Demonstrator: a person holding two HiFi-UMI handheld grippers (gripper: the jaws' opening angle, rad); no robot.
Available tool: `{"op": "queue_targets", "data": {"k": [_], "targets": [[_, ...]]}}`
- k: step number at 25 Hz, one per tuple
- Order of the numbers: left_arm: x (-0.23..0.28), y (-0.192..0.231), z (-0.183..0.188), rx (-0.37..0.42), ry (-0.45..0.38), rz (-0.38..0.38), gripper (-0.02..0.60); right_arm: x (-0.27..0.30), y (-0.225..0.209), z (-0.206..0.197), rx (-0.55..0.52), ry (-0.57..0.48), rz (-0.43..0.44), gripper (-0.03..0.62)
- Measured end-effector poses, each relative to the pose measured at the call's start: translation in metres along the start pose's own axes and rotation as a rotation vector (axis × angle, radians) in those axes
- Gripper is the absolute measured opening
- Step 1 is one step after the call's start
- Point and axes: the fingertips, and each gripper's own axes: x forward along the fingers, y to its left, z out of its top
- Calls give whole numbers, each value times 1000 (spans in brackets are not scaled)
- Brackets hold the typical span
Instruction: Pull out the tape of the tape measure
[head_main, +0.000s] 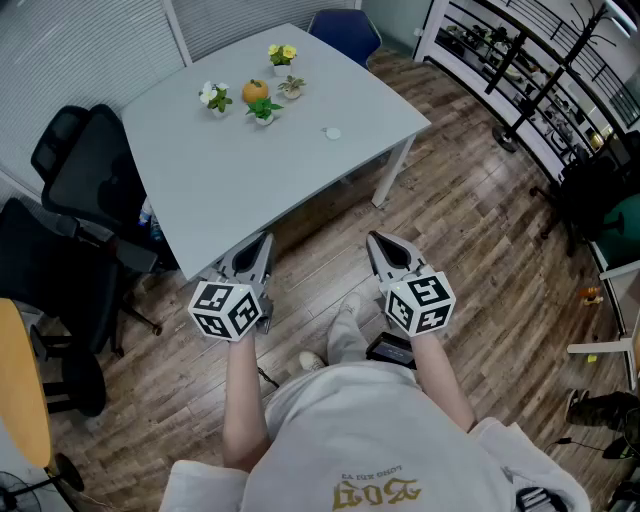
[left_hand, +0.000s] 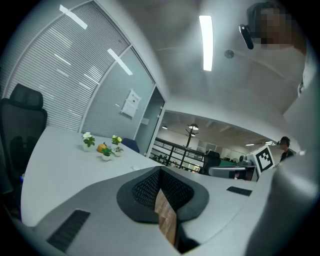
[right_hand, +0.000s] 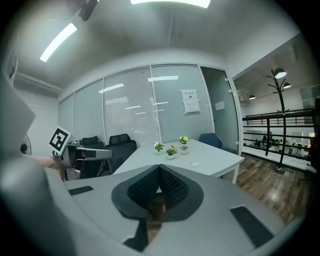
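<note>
head view looks steeply down on a person standing on a wood-plank floor (head_main: 470, 230), holding two grippers just short of one pale grey table (head_main: 250, 180) with rounded corners. the left gripper (head_main: 263, 242) and right gripper (head_main: 376, 242) each carry one cube with black-and-white square markers, and both point toward the table's near edge. in the left gripper view and the right gripper view, each pair of dark, mesh-textured jaws meets in a closed v with nothing between them.

one small, round, white disc, apparently the tape measure (head_main: 331, 132), lies flat on the far right part of the table, well apart from both grippers. it is too small to show a long axis or a facing.

to its left stand four tiny potted plants (head_main: 263, 110) and one smooth orange ball (head_main: 255, 91). two black office chairs (head_main: 85, 165) stand left of the table, and one blue chair (head_main: 345, 33) stands behind it.
</note>
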Motion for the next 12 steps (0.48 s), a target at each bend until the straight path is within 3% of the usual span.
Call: {"op": "queue_targets", "data": {"k": [12], "targets": [[-5,-8,-9,-4,12,32,3,-11,-3,-5,0,3,-2,15]]}}
